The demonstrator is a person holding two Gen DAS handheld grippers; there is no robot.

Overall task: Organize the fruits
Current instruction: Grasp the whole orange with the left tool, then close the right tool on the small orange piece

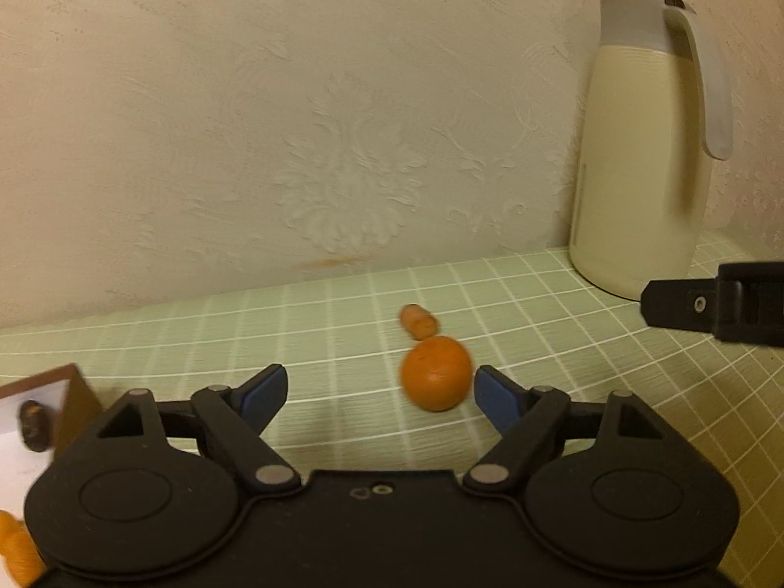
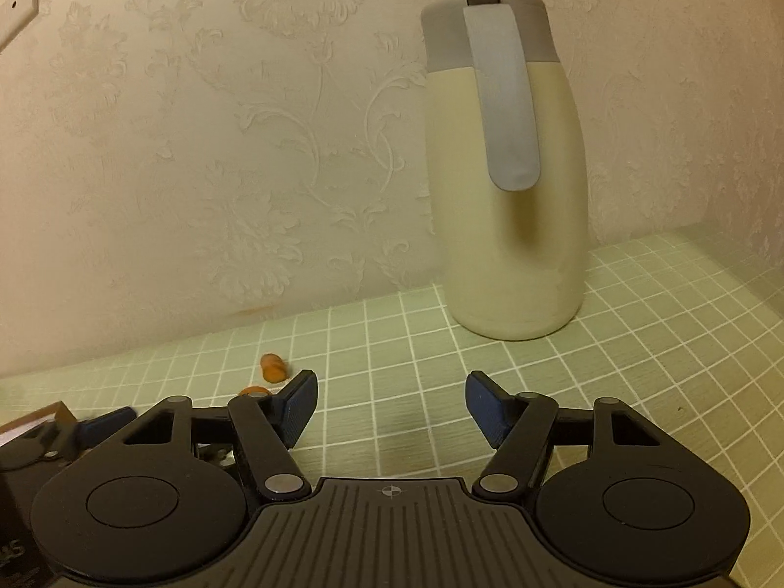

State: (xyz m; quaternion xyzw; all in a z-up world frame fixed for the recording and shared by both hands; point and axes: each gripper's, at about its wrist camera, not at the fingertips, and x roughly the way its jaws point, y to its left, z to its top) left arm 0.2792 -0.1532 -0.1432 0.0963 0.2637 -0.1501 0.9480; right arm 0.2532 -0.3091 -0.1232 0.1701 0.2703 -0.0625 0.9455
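Note:
In the left wrist view a round orange (image 1: 435, 373) lies on the green checked tablecloth (image 1: 343, 333), just ahead of and beside the right blue pad (image 1: 492, 394). My left gripper (image 1: 379, 392) is open and empty. A small orange fruit (image 1: 419, 321) lies just behind the orange; it also shows in the right wrist view (image 2: 273, 367). My right gripper (image 2: 389, 411) is open and empty over bare cloth; the top of the orange (image 2: 254, 391) peeks over its left finger. A brown-edged white tray (image 1: 54, 382) at the left holds a dark fruit (image 1: 33, 424) and orange fruit (image 1: 14, 551).
A tall cream thermos jug (image 2: 509, 181) with a grey lid and handle stands at the back right against the embossed wallpaper wall (image 1: 294, 122); it also shows in the left wrist view (image 1: 647, 147). The right gripper's finger (image 1: 686, 304) juts in at the right edge.

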